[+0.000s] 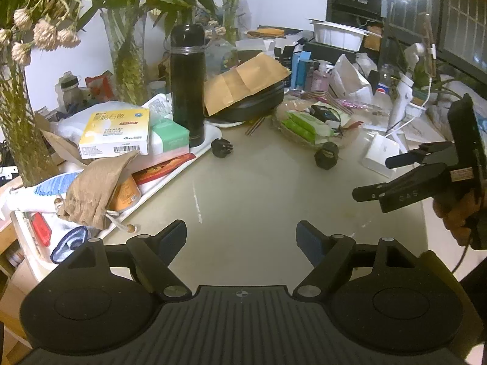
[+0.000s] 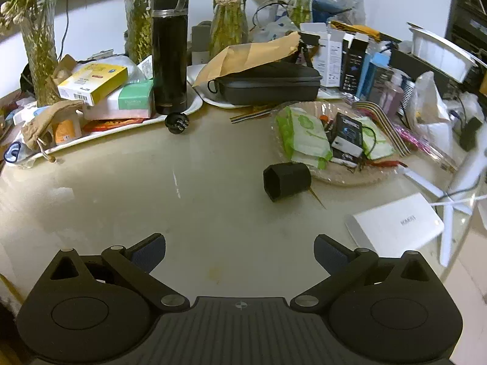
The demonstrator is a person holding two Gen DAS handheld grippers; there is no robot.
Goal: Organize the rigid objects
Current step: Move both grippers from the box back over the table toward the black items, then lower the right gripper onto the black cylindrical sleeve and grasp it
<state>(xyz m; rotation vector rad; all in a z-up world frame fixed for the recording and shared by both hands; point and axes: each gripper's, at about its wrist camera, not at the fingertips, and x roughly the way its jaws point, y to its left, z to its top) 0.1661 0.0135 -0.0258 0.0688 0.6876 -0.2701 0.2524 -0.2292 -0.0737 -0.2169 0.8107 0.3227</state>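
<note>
A black hexagonal cap (image 2: pixel 286 180) lies on its side on the beige table, ahead and right of my open, empty right gripper (image 2: pixel 240 251). It also shows in the left wrist view (image 1: pixel 326 155). A small black pronged plug part (image 2: pixel 176 123) lies by the white tray's edge; it also shows in the left wrist view (image 1: pixel 222 147). A tall black thermos (image 1: pixel 187 83) stands upright on the tray (image 2: pixel 127 126). My left gripper (image 1: pixel 241 240) is open and empty over bare table. The right gripper (image 1: pixel 376 178) shows at the left view's right edge, open.
The tray holds a yellow box (image 1: pixel 117 132), tissue pack, cloth pouch (image 1: pixel 94 191). A glass dish (image 2: pixel 341 176) with wipes packets sits right. A black case (image 2: pixel 268 83) under a brown envelope is behind. A white box (image 2: pixel 395 225), vases of plants and clutter ring the table.
</note>
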